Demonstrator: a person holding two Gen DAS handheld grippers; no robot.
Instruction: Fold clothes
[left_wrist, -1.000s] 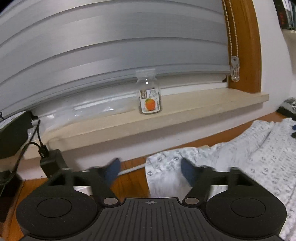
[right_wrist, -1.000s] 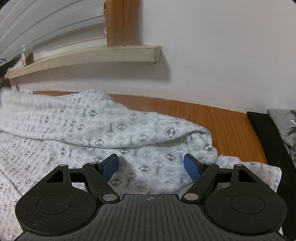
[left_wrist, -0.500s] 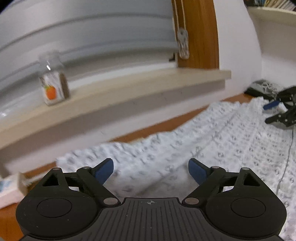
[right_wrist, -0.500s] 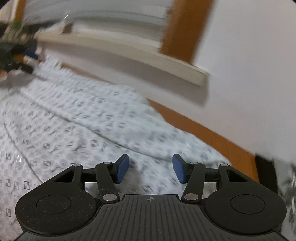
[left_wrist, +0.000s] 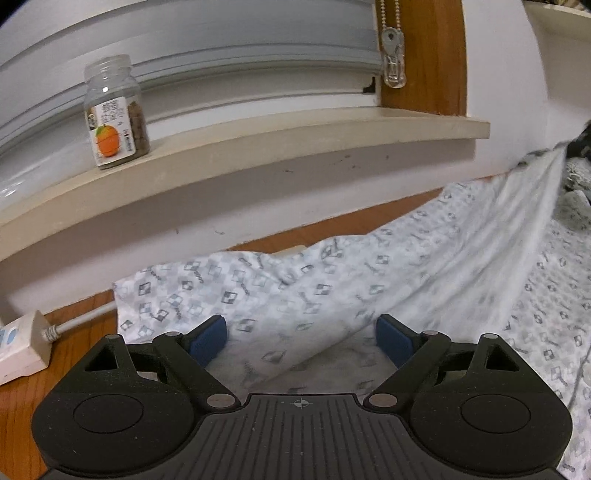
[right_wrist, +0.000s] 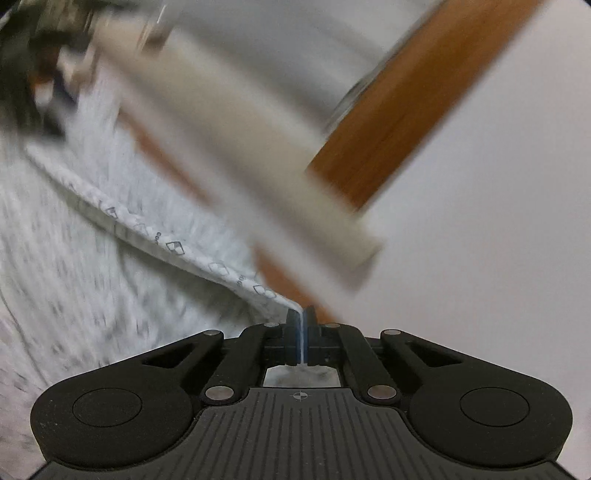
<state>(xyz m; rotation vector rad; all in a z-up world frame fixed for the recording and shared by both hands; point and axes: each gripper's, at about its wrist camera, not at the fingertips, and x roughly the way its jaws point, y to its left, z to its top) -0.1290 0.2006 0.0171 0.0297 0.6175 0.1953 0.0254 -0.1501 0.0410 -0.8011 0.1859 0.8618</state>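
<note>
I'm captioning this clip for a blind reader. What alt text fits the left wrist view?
The open left claw hovers over a white patterned garment on a wooden surface. Behind, a small jar with an orange on its label stands on a windowsill.

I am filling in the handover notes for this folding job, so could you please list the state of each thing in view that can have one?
Left tool: open, over the patterned garment, gripping nothing.
Right tool: shut on the garment's edge.
Patterned garment: spread on the wooden surface, one edge lifted and pulled taut.
Jar on the window sill: upright, no lid, partly filled.
Blind: lowered.
</note>
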